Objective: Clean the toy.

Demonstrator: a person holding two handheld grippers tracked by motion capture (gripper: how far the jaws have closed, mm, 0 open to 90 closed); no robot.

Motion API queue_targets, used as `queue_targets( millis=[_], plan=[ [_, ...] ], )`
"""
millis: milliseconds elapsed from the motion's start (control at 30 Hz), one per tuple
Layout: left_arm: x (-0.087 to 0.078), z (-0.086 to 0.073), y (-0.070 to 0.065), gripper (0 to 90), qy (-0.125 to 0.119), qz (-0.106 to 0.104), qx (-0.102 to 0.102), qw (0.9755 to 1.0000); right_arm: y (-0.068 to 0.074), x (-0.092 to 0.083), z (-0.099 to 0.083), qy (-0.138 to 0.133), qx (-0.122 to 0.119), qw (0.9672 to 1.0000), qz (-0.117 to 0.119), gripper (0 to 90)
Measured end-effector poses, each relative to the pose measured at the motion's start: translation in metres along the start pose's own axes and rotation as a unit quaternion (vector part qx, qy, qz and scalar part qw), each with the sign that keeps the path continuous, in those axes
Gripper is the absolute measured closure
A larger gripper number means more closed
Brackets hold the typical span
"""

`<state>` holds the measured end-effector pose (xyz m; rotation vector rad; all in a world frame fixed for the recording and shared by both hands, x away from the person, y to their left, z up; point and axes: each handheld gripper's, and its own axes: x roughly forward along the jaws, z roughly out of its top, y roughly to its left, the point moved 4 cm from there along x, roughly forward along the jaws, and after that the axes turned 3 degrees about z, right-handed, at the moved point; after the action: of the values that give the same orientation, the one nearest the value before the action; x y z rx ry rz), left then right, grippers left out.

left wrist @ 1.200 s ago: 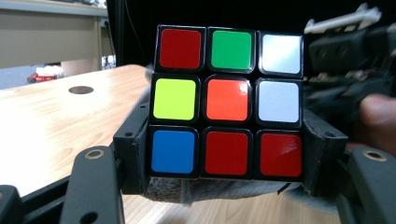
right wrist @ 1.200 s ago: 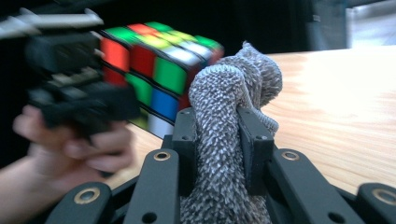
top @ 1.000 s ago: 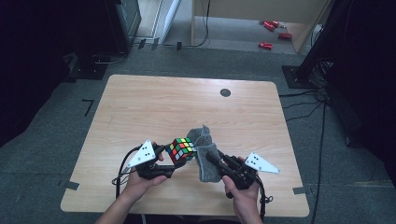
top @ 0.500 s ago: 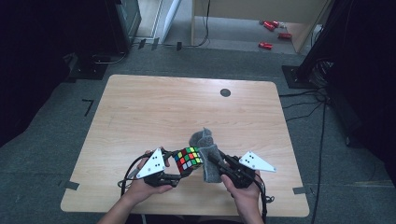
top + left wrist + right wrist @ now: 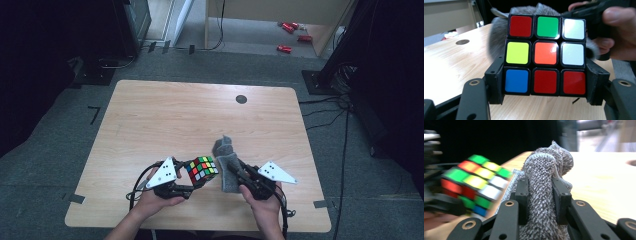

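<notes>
Surface: pale wooden table (image 5: 165, 120).
Left gripper (image 5: 192, 184): jaws clamp multicoloured plastic puzzle cube (image 5: 202, 168).
Right gripper (image 5: 235, 170): jaws pinch grey knitted cloth (image 5: 227, 155).
Relation: cloth at cube's three o'clock, nearly touching.

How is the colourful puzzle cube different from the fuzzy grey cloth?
The colourful puzzle cube is hard, shiny and square, with red, green, white, yellow, orange and blue stickers; the fuzzy grey cloth is soft, bunched and one colour. The cube sits in the left gripper; the cloth is pinched by the right gripper. Both are held above the wooden table.
</notes>
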<state>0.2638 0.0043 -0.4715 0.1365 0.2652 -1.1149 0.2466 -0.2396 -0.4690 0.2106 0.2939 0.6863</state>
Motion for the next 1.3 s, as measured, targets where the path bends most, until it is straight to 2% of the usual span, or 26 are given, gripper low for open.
queue_targets(
  millis=[33,67,100,133,233,300,400,533,633,700,800,933,1000,1033,1067,1200,1300],
  plan=[
    [0.000,0.000,0.003,33.8,0.002,0.002,-0.010,0.9999,-0.006,-0.002,0.000,0.005,-0.008,0.9997,-0.024,71.1],
    [0.000,-0.001,0.005,33.8,0.003,0.006,-0.017,0.9998,-0.012,-0.002,-0.002,0.017,-0.026,0.9983,-0.050,70.9],
    [0.000,-0.002,0.007,33.8,0.006,0.011,-0.025,0.9996,-0.018,-0.002,-0.005,0.034,-0.044,0.9957,-0.074,70.7],
    [0.000,-0.003,0.009,33.8,0.010,0.016,-0.030,0.9994,-0.025,-0.002,-0.008,0.051,-0.049,0.9933,-0.092,70.6],
    [0.002,-0.006,0.012,33.8,0.021,0.030,-0.040,0.9985,-0.042,0.000,-0.021,0.085,-0.038,0.9874,-0.128,70.2],
    [0.003,-0.007,0.013,33.8,0.026,0.033,-0.044,0.9981,-0.050,0.002,-0.029,0.103,-0.023,0.9851,-0.136,67.9],
    [0.003,-0.007,0.015,33.8,0.028,0.035,-0.053,0.9976,-0.055,0.005,-0.036,0.123,-0.025,0.9815,-0.145,62.3],
    [0.003,-0.008,0.018,33.8,0.030,0.040,-0.065,0.9966,-0.055,0.005,-0.033,0.116,-0.030,0.9823,-0.144,49.7],
    [0.002,-0.007,0.020,33.8,0.027,0.040,-0.071,0.9963,-0.050,0.003,-0.026,0.091,-0.037,0.9859,-0.136,38.7],
    [0.001,-0.007,0.022,33.8,0.025,0.040,-0.077,0.9959,-0.043,0.002,-0.018,0.062,-0.042,0.9898,-0.121,34.8],
    [0.000,-0.006,0.024,33.8,0.023,0.039,-0.088,0.9951,-0.025,0.001,-0.007,0.024,-0.068,0.9939,-0.083,32.9],
    [-0.003,-0.004,0.028,33.8,0.013,0.031,-0.121,0.9921,0.001,0.006,-0.003,0.004,-0.110,0.9937,-0.019,32.2],
    [-0.004,-0.003,0.028,33.8,0.010,0.021,-0.134,0.9907,0.014,0.010,-0.006,0.004,-0.136,0.9906,0.005,31.2],
    [-0.004,-0.002,0.028,33.8,0.009,0.018,-0.137,0.9904,0.021,0.014,-0.008,0.003,-0.154,0.9879,0.020,30.5],
    [-0.004,-0.002,0.028,33.8,0.007,0.014,-0.141,0.9899,0.026,0.015,-0.010,0.003,-0.162,0.9865,0.024,29.9],
    [-0.002,0.000,0.024,33.8,0.012,-0.001,-0.147,0.9890,0.046,0.024,-0.016,0.003,-0.213,0.9760,0.046,26.3],
    [0.000,0.001,0.021,33.8,0.018,-0.011,-0.150,0.9885,0.052,0.028,-0.021,0.000,-0.233,0.9711,0.054,26.0]
  ],
)
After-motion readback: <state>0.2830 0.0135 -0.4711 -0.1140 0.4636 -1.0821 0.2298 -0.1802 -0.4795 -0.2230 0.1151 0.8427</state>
